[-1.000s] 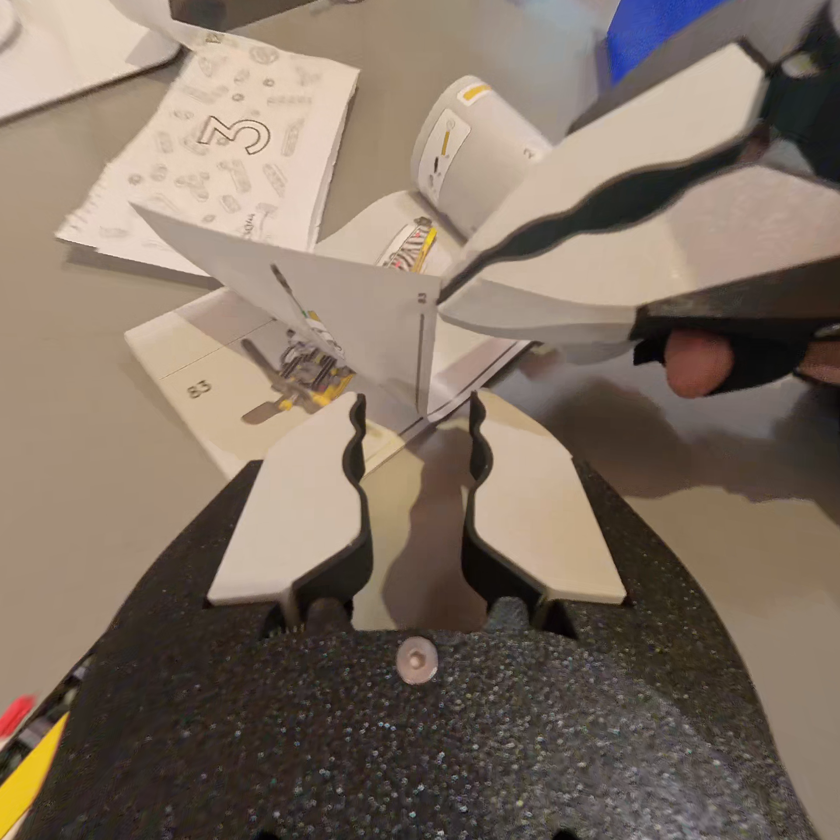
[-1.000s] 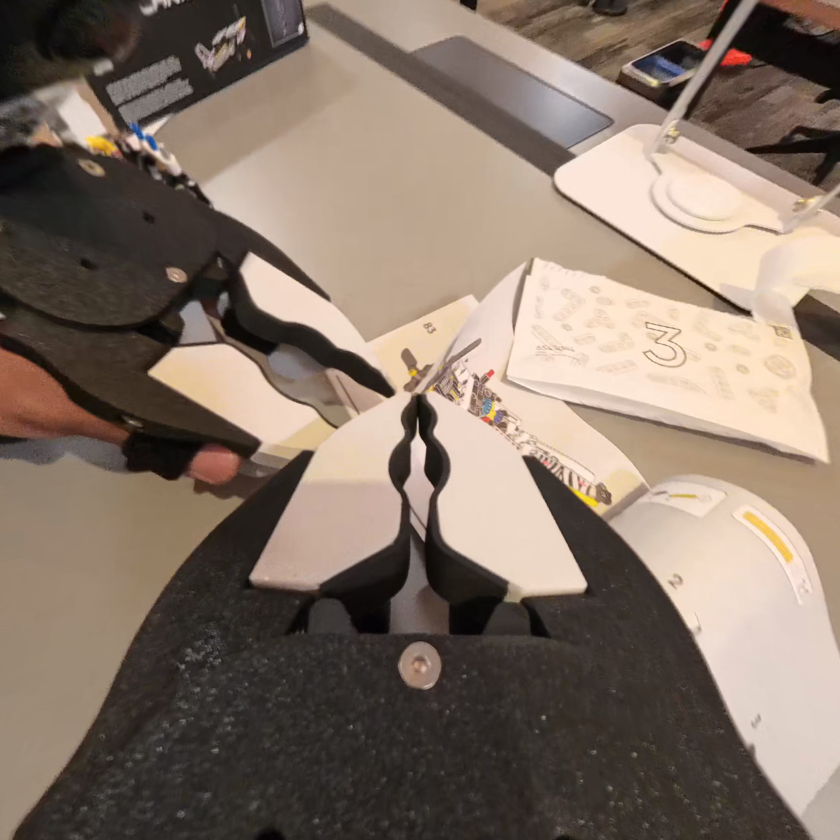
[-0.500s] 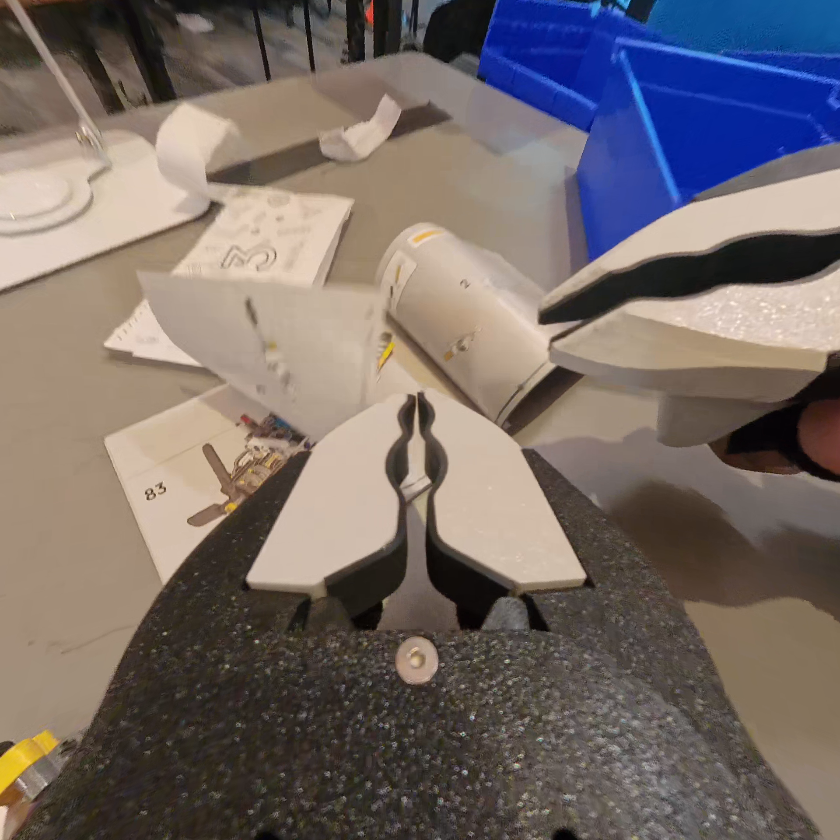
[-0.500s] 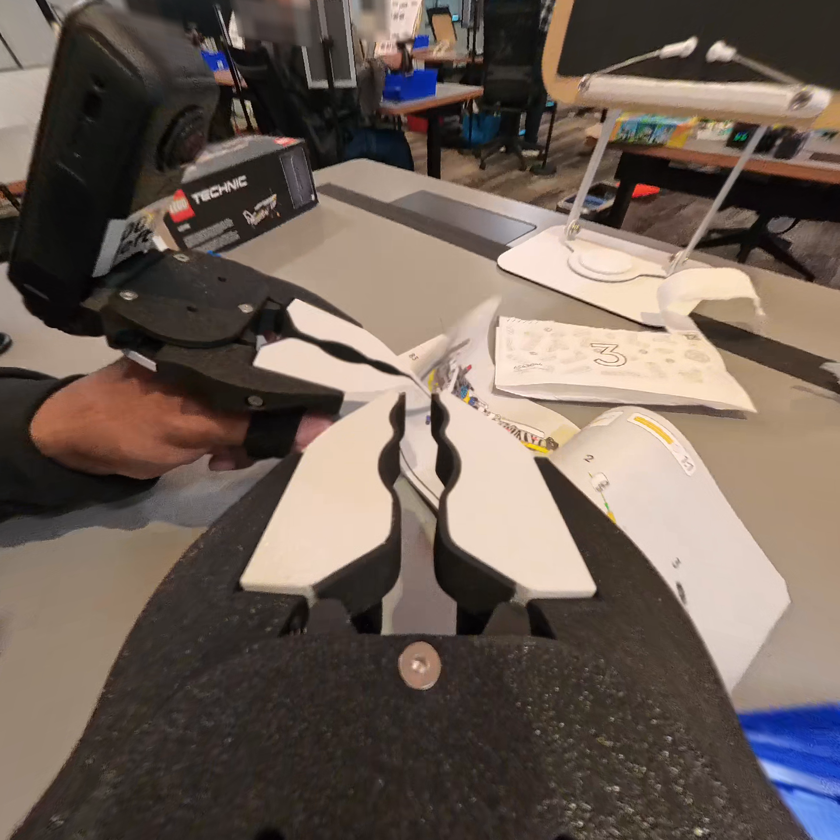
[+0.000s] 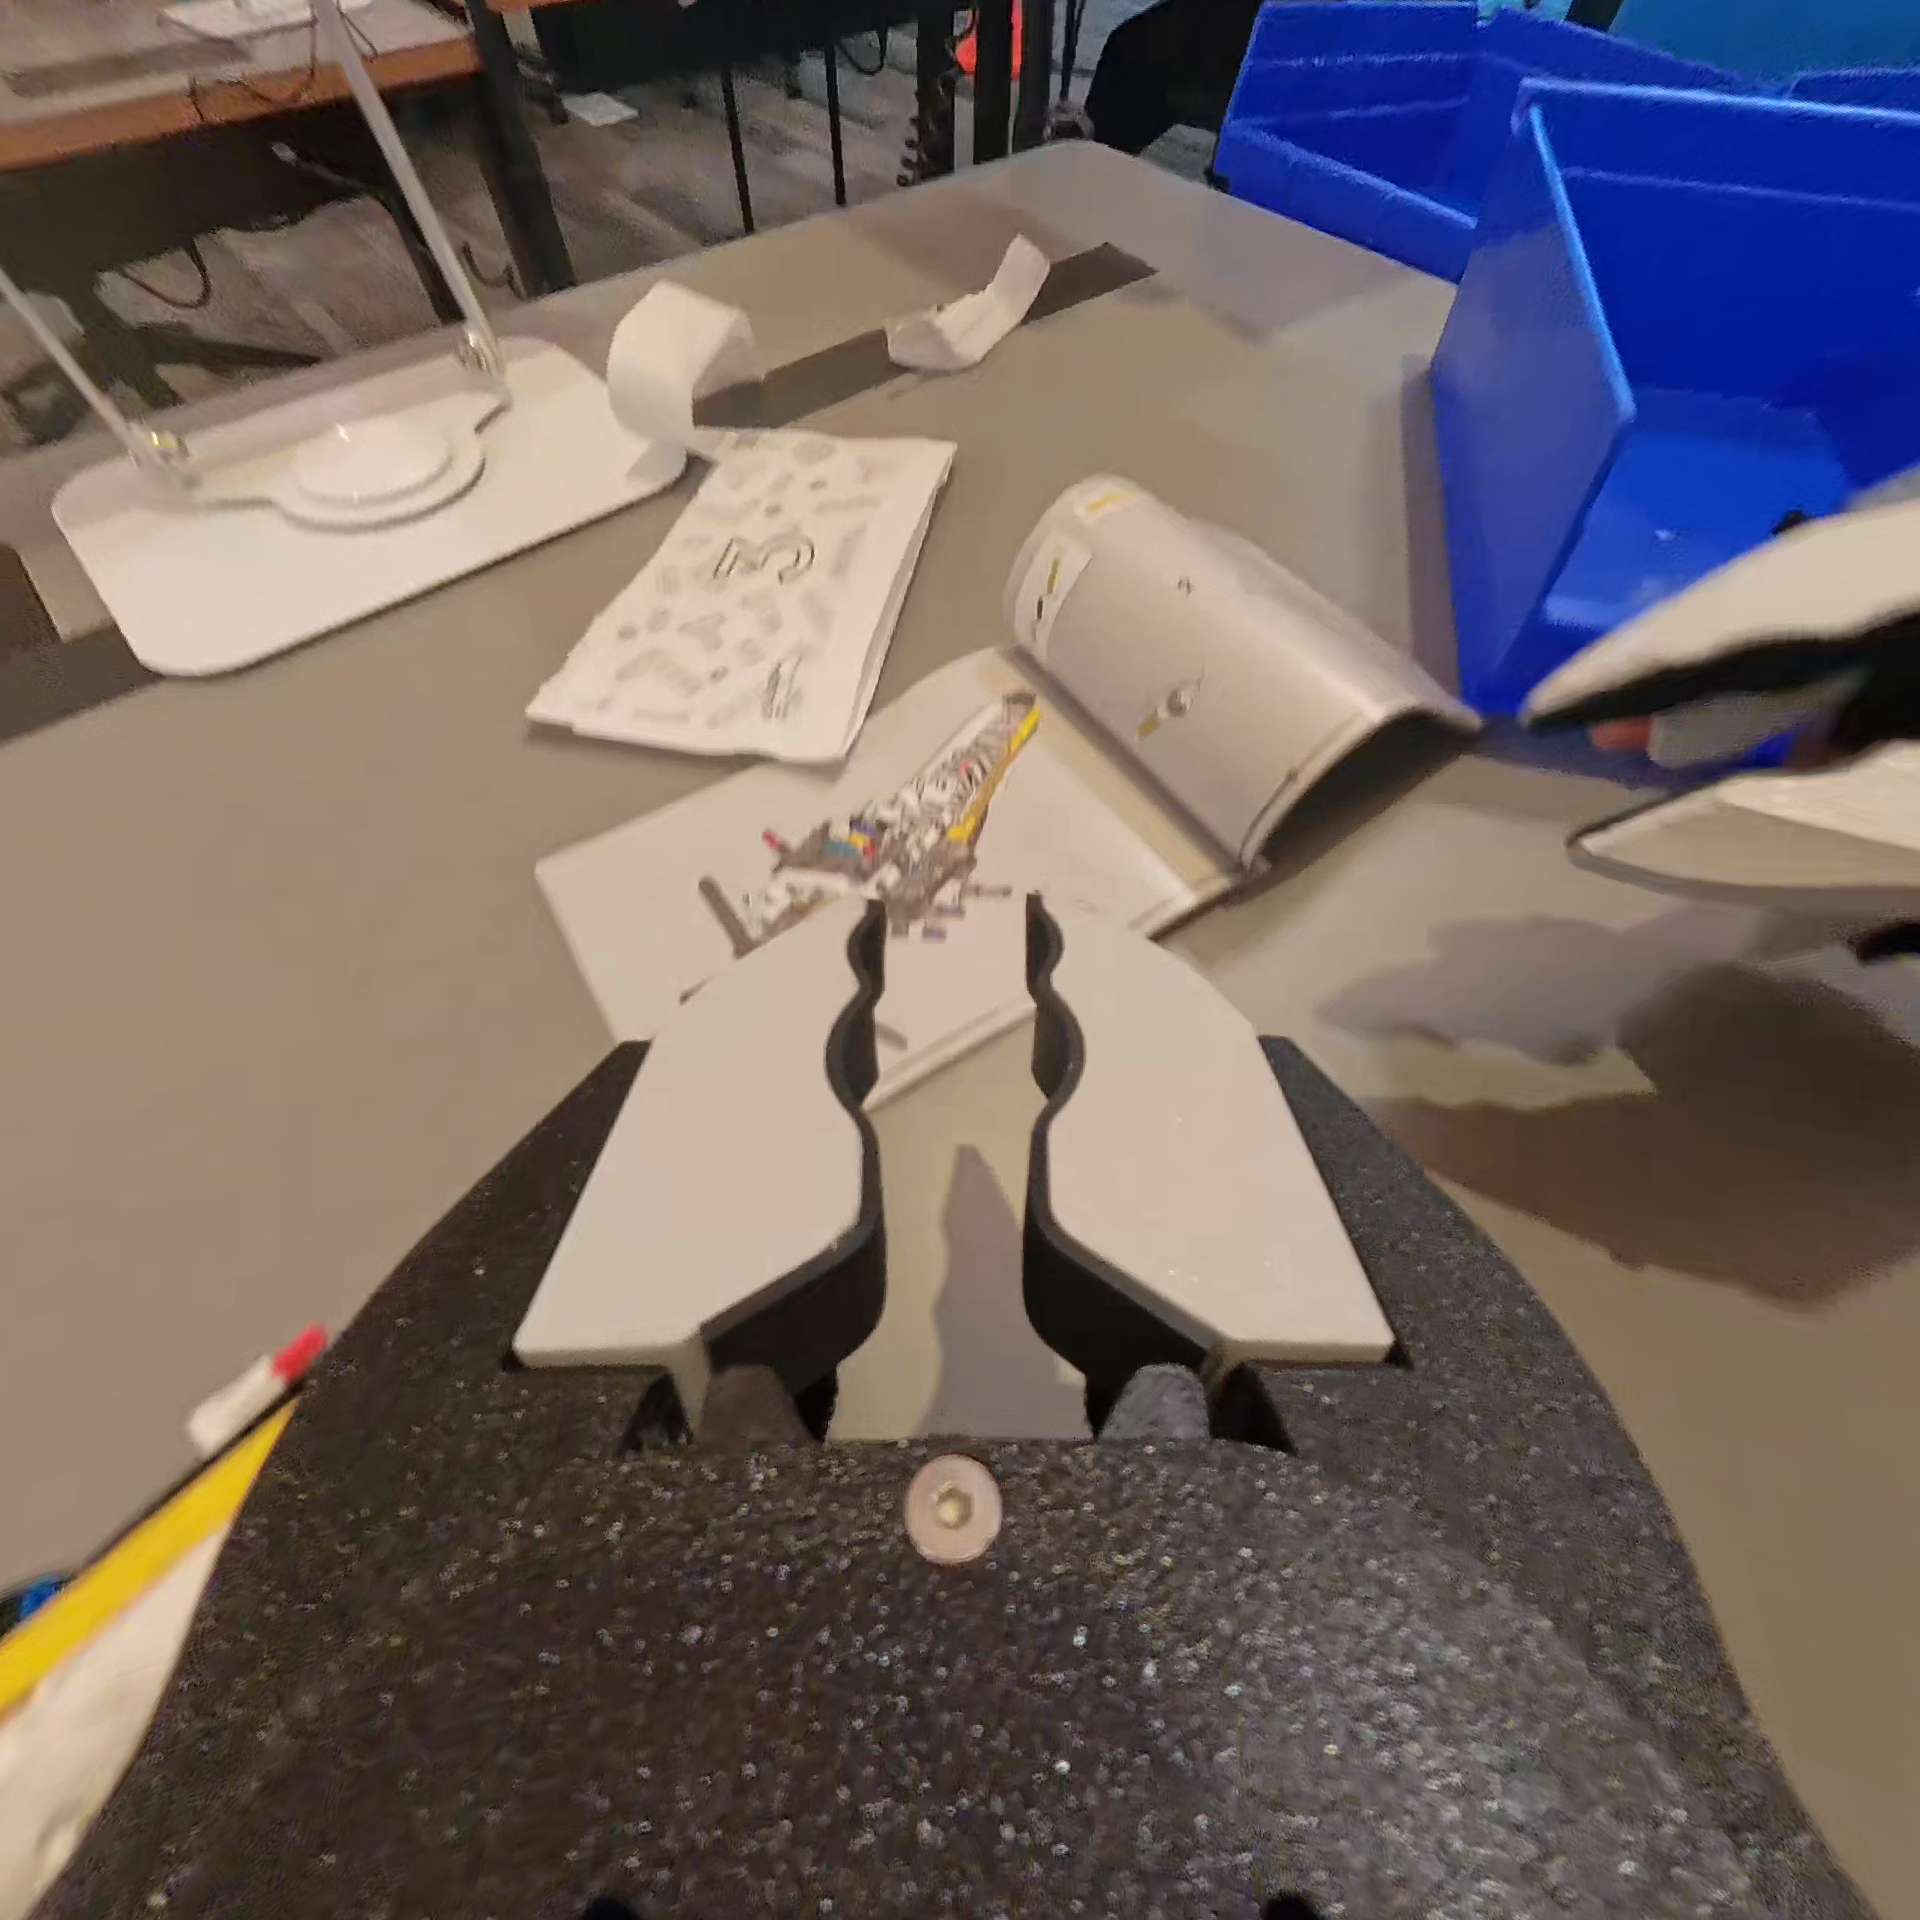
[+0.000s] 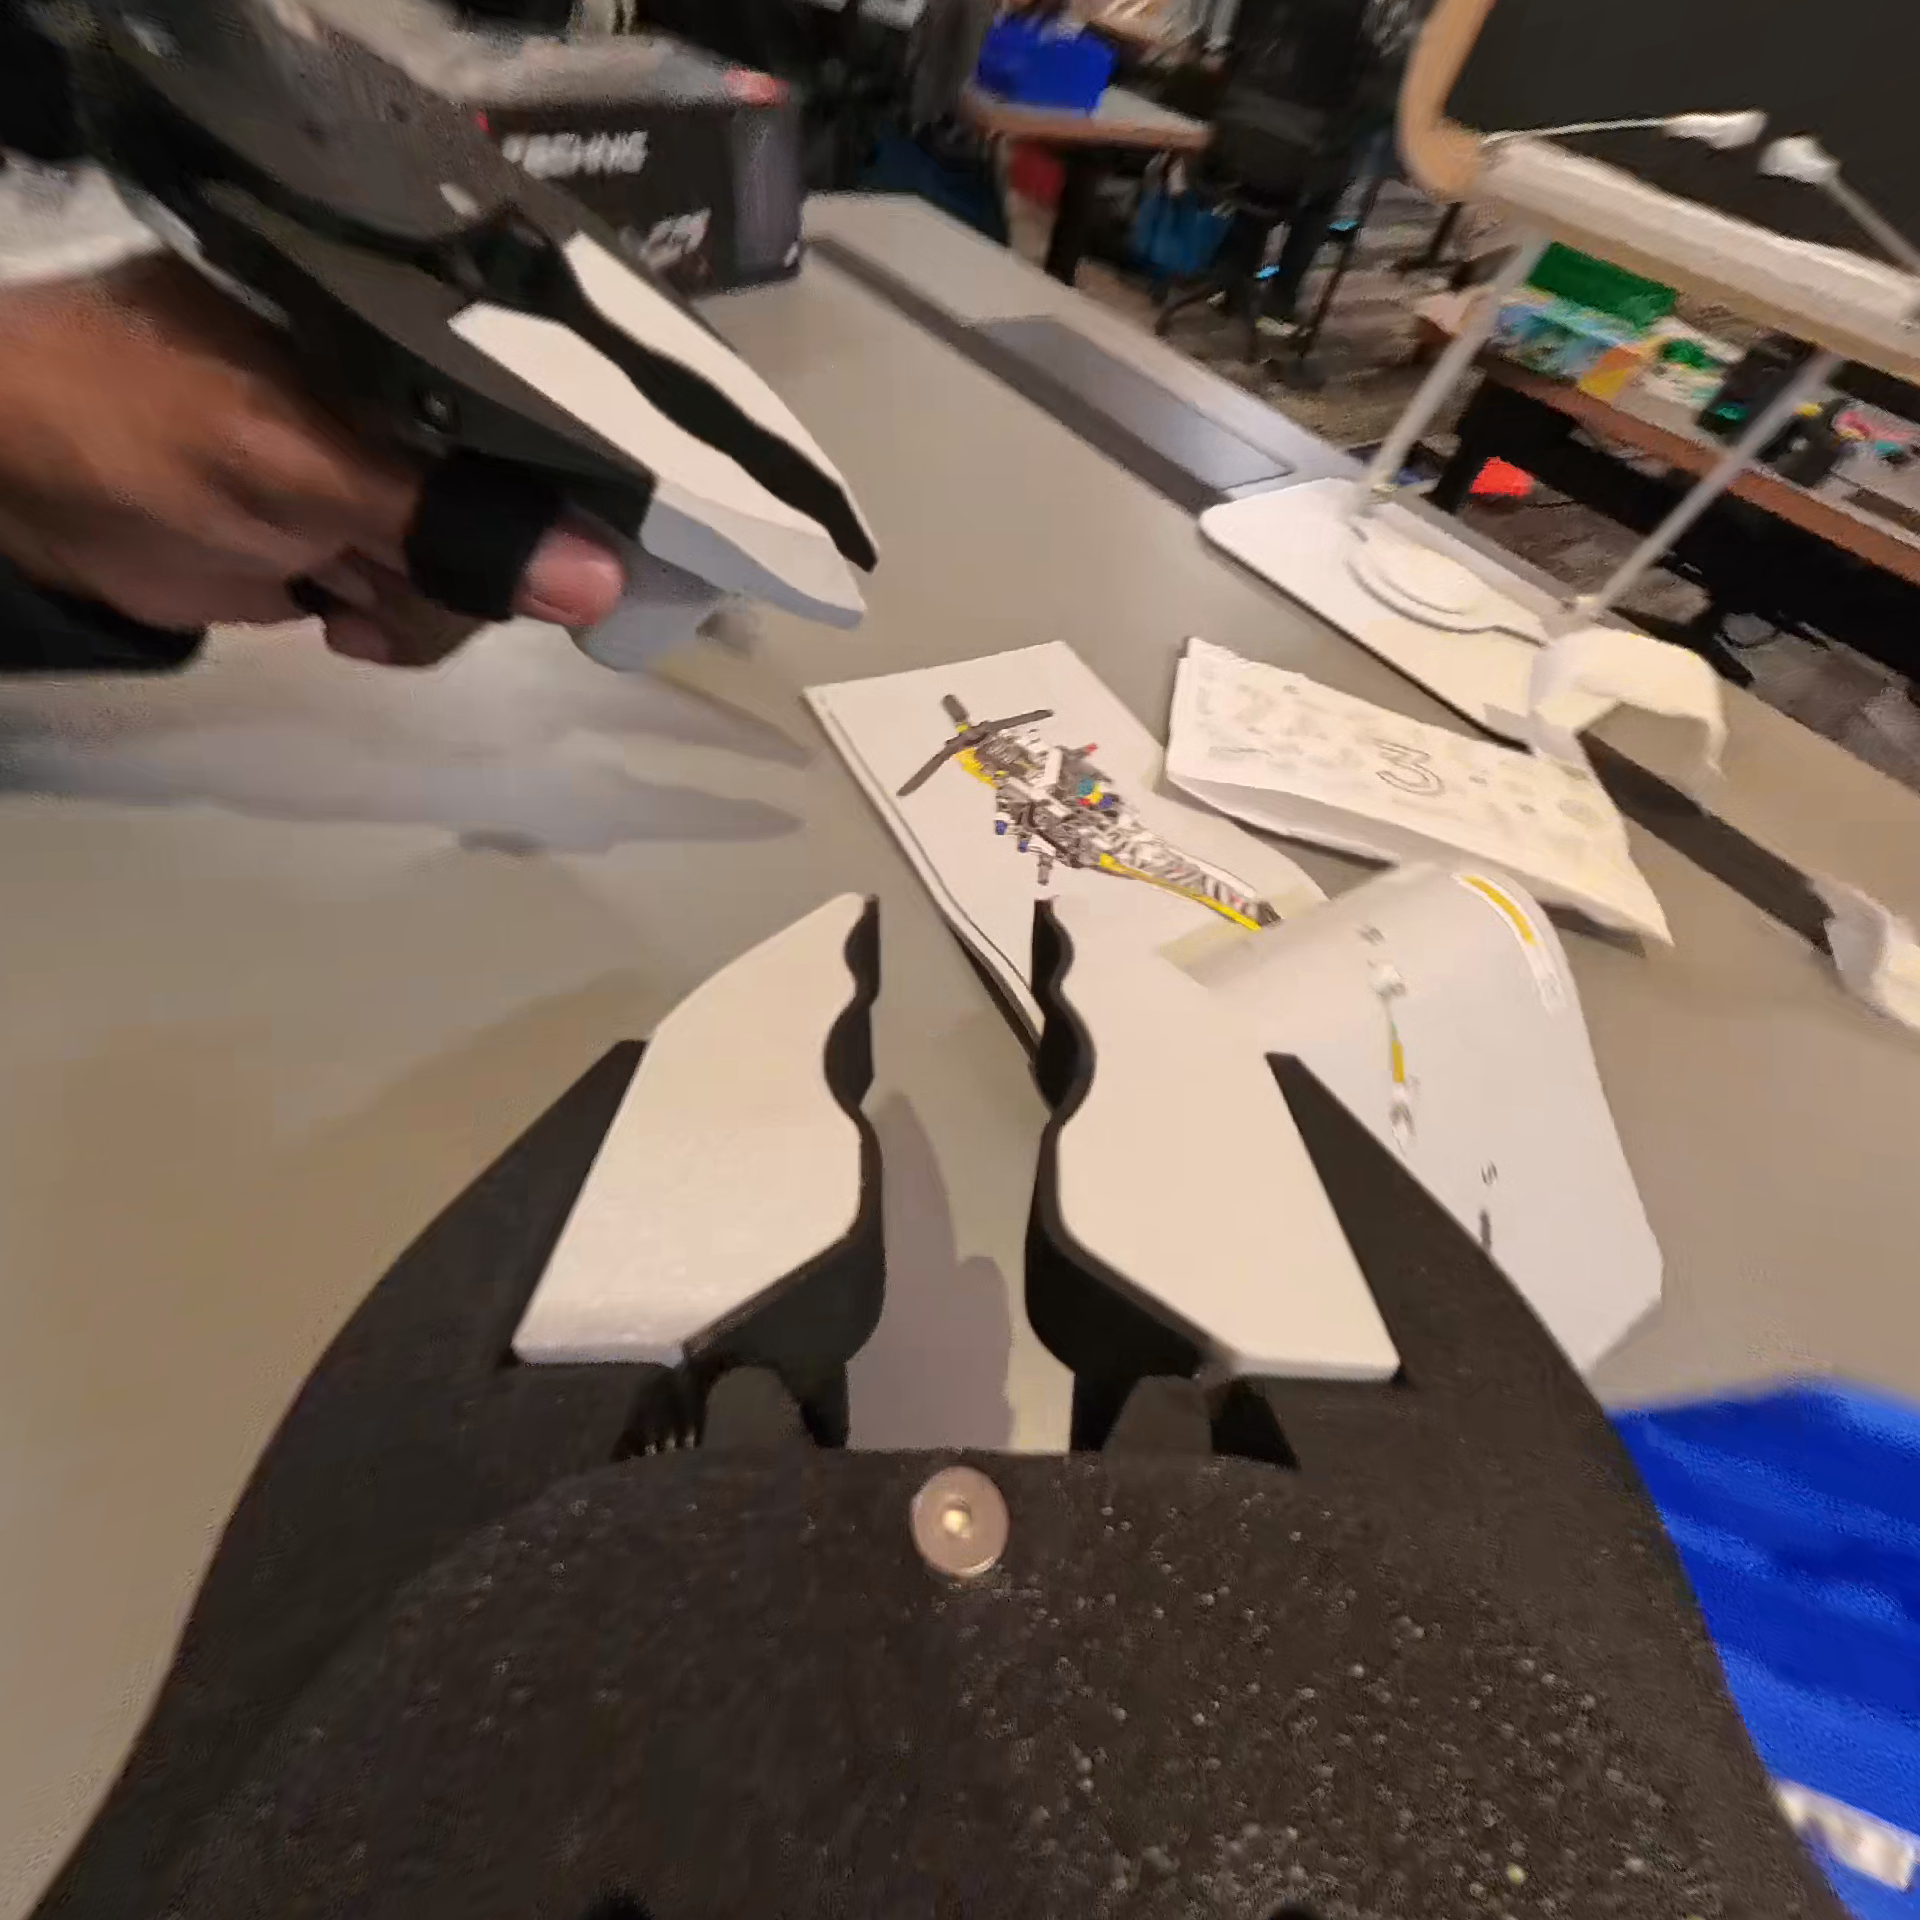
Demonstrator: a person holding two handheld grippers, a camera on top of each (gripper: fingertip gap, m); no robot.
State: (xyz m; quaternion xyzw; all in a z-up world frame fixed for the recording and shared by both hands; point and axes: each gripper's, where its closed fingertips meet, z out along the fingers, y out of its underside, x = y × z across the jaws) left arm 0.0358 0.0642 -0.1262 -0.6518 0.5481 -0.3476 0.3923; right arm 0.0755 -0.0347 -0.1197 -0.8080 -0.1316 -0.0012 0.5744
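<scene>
Holding both: my two grippers hang above a grey surface [image 5: 260, 935], each with its fingers parted and nothing between them.
Left gripper [image 5: 956, 914]: released; through the gap between its pale fingers I see only the page below and the surface.
Right gripper [image 6: 956, 914]: released too; the near edge of the booklet shows under its gap, not pinched. In the left wrist view this gripper [image 5: 1558, 769] sits at the right edge, blurred, up off the surface.
My left hand [image 6: 208, 488]: wrapped round the left gripper's black handle, a fingertip poking out of a black strap, seen at the upper left of the right wrist view.
Open booklet [image 5: 1039, 821]: lying flat on the surface just ahead of both grippers, showing a colourful drawing of a long model in grey, yellow and white.
Curled pages [image 5: 1195, 634]: the booklet's far half arches up in a pale grey roll, just beyond the flat page.
White paper bag [image 5: 758, 603]: printed with small part outlines, lying flat past the booklet, close to it.
Lamp base [image 5: 353, 520]: a flat white plate with clear slanted rods, well beyond the bag.
Paper scraps [image 5: 675, 364]: curled white strips near the lamp base.
Blue bin [image 5: 1662, 364]: standing at the right, beside the curled pages.
Black box [image 6: 665, 197]: far across the surface, blurred.
</scene>
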